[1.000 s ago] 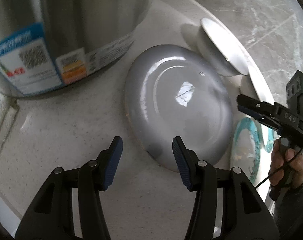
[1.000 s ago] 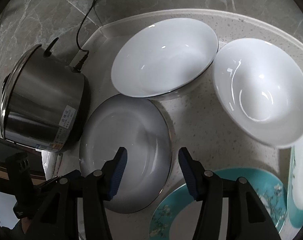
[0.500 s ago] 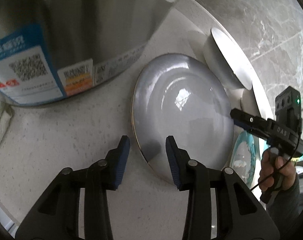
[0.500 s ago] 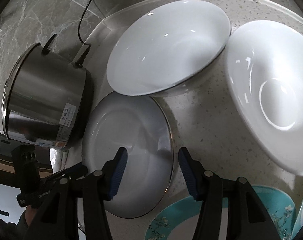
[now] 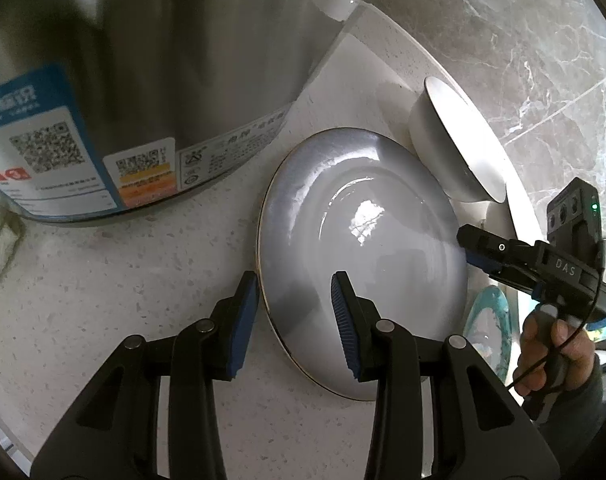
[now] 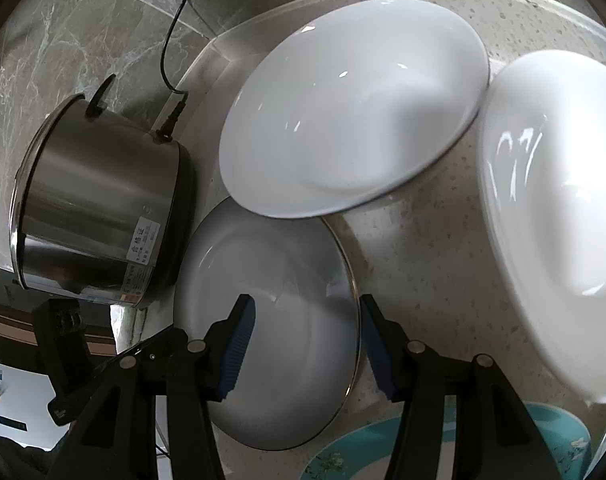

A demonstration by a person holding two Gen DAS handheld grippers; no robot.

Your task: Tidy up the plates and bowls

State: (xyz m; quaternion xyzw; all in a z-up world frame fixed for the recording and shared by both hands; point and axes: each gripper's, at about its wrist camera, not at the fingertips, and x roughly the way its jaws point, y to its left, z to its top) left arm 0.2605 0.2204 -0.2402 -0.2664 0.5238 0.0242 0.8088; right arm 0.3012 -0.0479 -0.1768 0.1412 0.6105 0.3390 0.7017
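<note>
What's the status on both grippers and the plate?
Left gripper open, fingers astride near rim of grey gold-edged plate. Right gripper open, straddling far rim. Steel pot close by.

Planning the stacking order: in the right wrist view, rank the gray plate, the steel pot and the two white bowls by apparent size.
1. The two white bowls, left and right: alike, and the right one is cropped and nearer.
2. Gray plate.
3. Steel pot, though it sits farther away.

Grey gold-rimmed plate (image 5: 363,248) flat on counter w/ 2 white bowls (image 6: 351,112), prob. touching.
</note>
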